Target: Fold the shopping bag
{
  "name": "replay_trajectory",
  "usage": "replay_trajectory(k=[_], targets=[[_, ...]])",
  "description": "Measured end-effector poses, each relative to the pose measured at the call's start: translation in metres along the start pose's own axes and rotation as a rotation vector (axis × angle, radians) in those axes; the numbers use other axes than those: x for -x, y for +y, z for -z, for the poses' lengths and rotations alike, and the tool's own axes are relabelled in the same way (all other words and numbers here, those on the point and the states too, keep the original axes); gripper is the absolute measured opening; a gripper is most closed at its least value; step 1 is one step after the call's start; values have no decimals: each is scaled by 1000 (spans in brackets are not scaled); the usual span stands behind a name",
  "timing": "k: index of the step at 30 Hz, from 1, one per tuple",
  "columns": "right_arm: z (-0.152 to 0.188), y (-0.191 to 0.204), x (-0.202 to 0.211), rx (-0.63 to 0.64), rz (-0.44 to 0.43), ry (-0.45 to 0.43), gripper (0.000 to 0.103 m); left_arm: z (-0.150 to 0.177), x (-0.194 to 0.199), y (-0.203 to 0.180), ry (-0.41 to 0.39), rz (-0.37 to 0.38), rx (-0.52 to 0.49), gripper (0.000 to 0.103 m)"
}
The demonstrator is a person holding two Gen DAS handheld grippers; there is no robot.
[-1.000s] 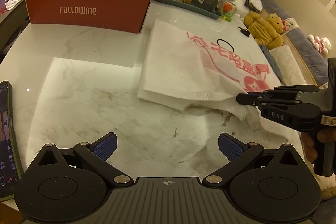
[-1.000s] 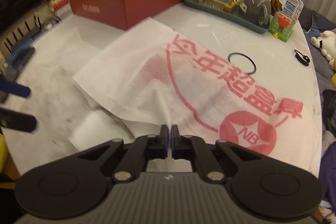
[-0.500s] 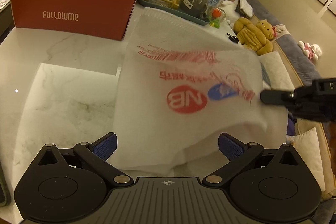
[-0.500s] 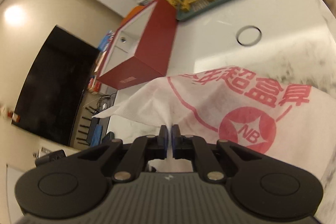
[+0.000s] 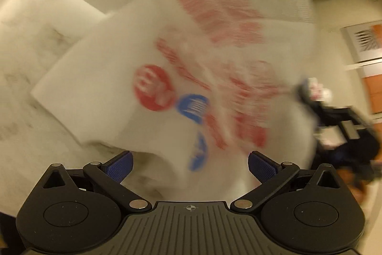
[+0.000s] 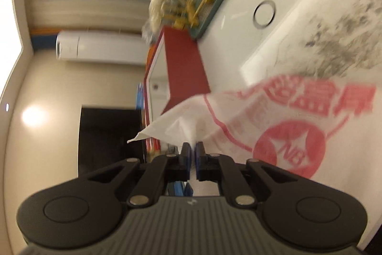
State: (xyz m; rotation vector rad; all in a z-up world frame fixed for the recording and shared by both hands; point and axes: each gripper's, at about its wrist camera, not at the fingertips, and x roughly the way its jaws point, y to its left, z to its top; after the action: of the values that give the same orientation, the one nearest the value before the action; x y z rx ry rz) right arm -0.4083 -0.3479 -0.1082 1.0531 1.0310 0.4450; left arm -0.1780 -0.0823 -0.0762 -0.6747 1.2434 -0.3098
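Observation:
The white shopping bag (image 5: pixel 114 68) with red print and a round red logo hangs partly lifted over the marble table (image 5: pixel 31 23), blurred by motion. My left gripper (image 5: pixel 190 163) is open just below and in front of the bag, its blue pads (image 5: pixel 119 165) apart with nothing pinched. My right gripper (image 6: pixel 193 149) is shut on the bag's (image 6: pixel 274 116) edge, the cloth bunched between its pads, and is rolled sideways. In the left wrist view the right gripper (image 5: pixel 308 97) shows at the right, holding the bag's raised edge.
A red cardboard box (image 6: pixel 183 63) stands behind the bag, with a teal tray (image 6: pixel 214 4) of glassware beyond it. A black ring (image 6: pixel 264 13) lies on the table. A dark screen (image 6: pixel 107 147) and wall unit (image 6: pixel 100 48) are further off.
The right gripper has lifted the bag's edge off the table and rolled strongly sideways. The bag has swung up in front of the left gripper, which tilted downward and stayed open.

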Motion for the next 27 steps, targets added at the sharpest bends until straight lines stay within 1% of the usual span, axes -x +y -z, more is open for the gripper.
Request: replay_trajectory(k=[1,2,4,5,6,7,8,9,10,11,12,13,14,15,16,17,18,19,21,22,25,26,27], targets=[[-5,0,6,6,39,-35,5,-2,-5,-7,-4,-80,-40,103],[-11,0,12,19,88,-70,7,-4,-10,-14,-9,-144,-85,103],[-19,1,24,87,209,-123,14,-5,-19,-27,-13,-239,-185,103],[-22,2,30,151,295,-147,23,-4,-23,-33,-14,-272,-226,103],[-23,4,33,230,401,-171,37,-3,-27,-39,-10,-303,-260,103],[-22,6,36,331,531,-199,43,-3,-30,-44,-10,-329,-289,103],[-19,6,39,451,687,-239,45,-3,-33,-48,-13,-355,-316,103],[-13,6,39,556,824,-283,46,-3,-35,-52,-14,-380,-337,103],[-7,7,40,641,930,-323,45,-4,-37,-54,-14,-395,-346,103],[2,11,45,726,947,-349,45,-5,-38,-55,-13,-394,-344,103],[16,16,54,810,861,-358,50,-7,-39,-57,-7,-385,-337,103],[31,23,61,903,760,-348,58,-10,-39,-58,1,-374,-328,103],[50,32,64,1016,655,-304,81,-13,-39,-60,8,-363,-318,103],[72,39,64,1158,574,-237,100,-16,-38,-61,13,-353,-307,103],[98,44,63,1318,503,-154,103,-19,-38,-62,17,-344,-296,103],[122,47,63,1464,434,-79,103,-17,-37,-60,17,-339,-286,103],[143,47,61,1572,388,-20,103,-18,-37,-58,17,-337,-275,103],[157,41,56,1631,386,35,103,-20,-37,-58,20,-333,-262,103],[177,22,39,1703,441,144,103,-22,-39,-57,22,-314,-243,103],[184,11,31,1736,475,182,103,-24,-41,-57,23,-304,-234,103],[186,-23,7,1772,606,226,102,-25,-39,-56,16,-274,-230,103],[185,-31,1,1787,652,221,93,-26,-37,-56,10,-271,-237,103],[183,-35,-4,1799,710,196,59,-26,-36,-57,5,-267,-244,103]])
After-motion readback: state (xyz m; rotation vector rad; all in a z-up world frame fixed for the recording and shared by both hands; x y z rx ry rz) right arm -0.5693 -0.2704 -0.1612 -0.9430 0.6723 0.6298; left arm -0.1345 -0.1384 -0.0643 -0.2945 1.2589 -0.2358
